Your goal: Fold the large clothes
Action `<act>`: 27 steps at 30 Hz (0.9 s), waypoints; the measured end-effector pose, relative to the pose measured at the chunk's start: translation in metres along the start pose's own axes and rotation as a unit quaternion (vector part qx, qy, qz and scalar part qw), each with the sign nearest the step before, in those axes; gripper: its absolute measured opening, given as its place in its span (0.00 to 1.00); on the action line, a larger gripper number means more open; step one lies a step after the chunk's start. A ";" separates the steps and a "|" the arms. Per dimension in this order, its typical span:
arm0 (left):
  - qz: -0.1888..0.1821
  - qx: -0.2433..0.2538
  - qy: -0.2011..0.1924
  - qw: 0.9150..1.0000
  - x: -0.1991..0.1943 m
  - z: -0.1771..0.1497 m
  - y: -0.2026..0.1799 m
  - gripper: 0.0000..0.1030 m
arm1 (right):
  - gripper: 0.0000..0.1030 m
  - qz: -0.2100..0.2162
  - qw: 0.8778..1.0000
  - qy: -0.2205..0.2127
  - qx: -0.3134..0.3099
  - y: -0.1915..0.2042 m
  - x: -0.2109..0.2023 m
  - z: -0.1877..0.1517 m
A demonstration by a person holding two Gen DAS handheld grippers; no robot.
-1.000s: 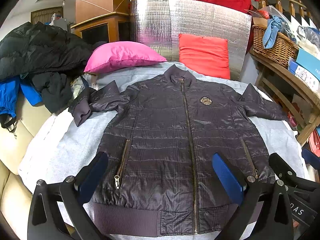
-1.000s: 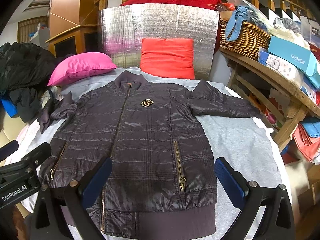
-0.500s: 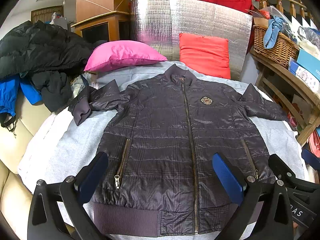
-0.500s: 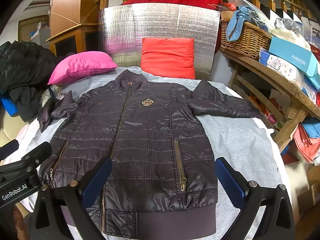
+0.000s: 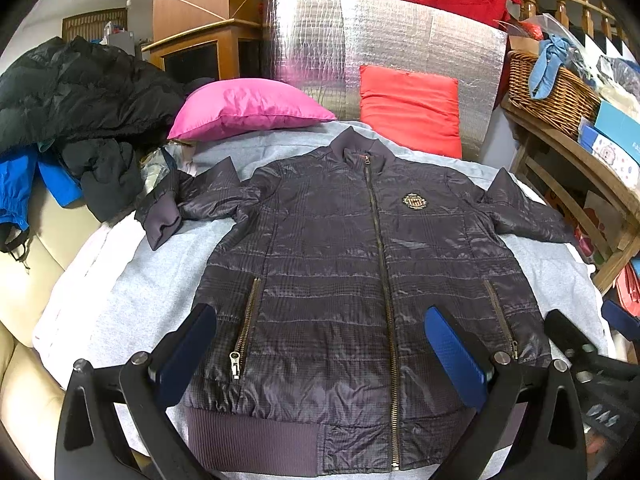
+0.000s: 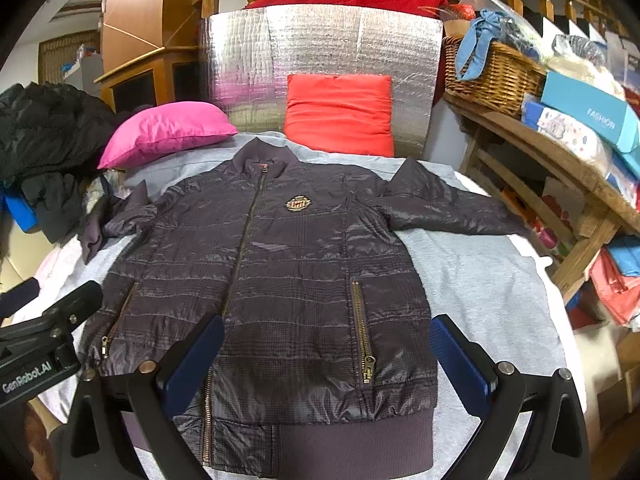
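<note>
Both jaws stand wide and hold nothing: the left gripper and the right gripper hover above the hem end of the jacket, apart from the cloth. That dark quilted jacket lies front up and zipped on a grey sheet, its collar far ahead of the jaws and its sleeves spread to either side. Between the left jaws sits the left pocket zip, with the centre zip just inside the right-hand finger; between the right jaws sits the right pocket zip. Only the left wrist view shows the near sleeve's folded cuff plainly; only the right wrist view shows the far sleeve stretched out in full. Ahead and to the right of the jaws, a wicker basket holds a blue cloth draped over its rim.
</note>
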State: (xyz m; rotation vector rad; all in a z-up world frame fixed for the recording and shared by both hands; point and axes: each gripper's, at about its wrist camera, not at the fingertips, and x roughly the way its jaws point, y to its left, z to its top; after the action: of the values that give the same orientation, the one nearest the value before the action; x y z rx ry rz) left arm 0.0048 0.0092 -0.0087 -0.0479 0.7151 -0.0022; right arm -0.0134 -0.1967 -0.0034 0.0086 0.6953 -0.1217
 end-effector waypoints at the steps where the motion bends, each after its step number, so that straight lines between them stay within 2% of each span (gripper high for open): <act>1: 0.005 -0.001 0.002 1.000 0.003 0.000 0.004 1.00 | 1.00 0.013 1.000 0.003 0.006 -0.005 0.002 0.000; 3: 0.010 -0.008 0.008 1.000 0.013 0.001 0.012 1.00 | 1.00 0.046 0.998 0.012 0.027 -0.019 0.008 0.000; 5: 0.022 -0.006 0.012 1.000 0.023 0.002 0.022 1.00 | 1.00 0.086 0.993 0.027 0.075 -0.048 0.022 -0.001; 7: 0.033 -0.004 0.008 0.999 0.032 0.003 0.032 1.00 | 1.00 0.128 0.982 0.038 0.132 -0.080 0.038 -0.003; 8: 0.036 -0.004 -0.009 0.999 0.035 0.004 0.036 1.00 | 1.00 0.150 0.974 0.043 0.164 -0.096 0.046 -0.004; 9: 0.037 -0.008 -0.005 0.999 0.042 0.005 0.040 1.00 | 1.00 0.180 0.957 0.052 0.221 -0.124 0.062 -0.006; 11: 0.033 -0.012 -0.011 0.999 0.053 0.006 0.047 1.00 | 1.00 0.211 0.923 0.066 0.314 -0.168 0.088 -0.012; 12: 0.030 -0.018 -0.009 0.999 0.059 0.006 0.050 1.00 | 1.00 0.219 0.911 0.068 0.344 -0.183 0.097 -0.012; 13: 0.033 -0.019 -0.019 0.999 0.064 0.008 0.054 1.00 | 1.00 0.229 0.891 0.064 0.386 -0.207 0.110 -0.014; 16: 0.024 -0.039 0.000 0.999 0.085 0.007 0.059 1.00 | 1.00 0.244 0.843 0.045 0.477 -0.263 0.142 -0.015; 17: 0.021 -0.046 0.007 0.999 0.092 0.006 0.060 1.00 | 1.00 0.244 0.835 0.037 0.493 -0.277 0.150 -0.012; 20: 0.014 -0.056 0.014 0.998 0.112 0.008 0.060 1.00 | 1.00 0.231 0.816 0.010 0.530 -0.322 0.181 0.006; 22: 0.015 -0.057 0.018 0.998 0.125 0.010 0.060 1.00 | 0.99 0.216 0.813 -0.005 0.540 -0.347 0.203 0.020; 25: 0.021 -0.055 0.025 0.998 0.141 0.011 0.062 1.00 | 0.89 0.189 0.812 -0.016 0.552 -0.376 0.236 0.035; 27: 0.027 -0.051 0.032 0.998 0.150 0.010 0.063 1.00 | 0.82 0.181 0.807 -0.011 0.562 -0.392 0.261 0.040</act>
State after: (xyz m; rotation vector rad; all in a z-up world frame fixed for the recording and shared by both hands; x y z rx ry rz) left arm 0.1234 0.0693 -0.1021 -0.1264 0.7795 0.0855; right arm 0.1660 -0.6161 -0.1267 1.2851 0.4993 -0.1507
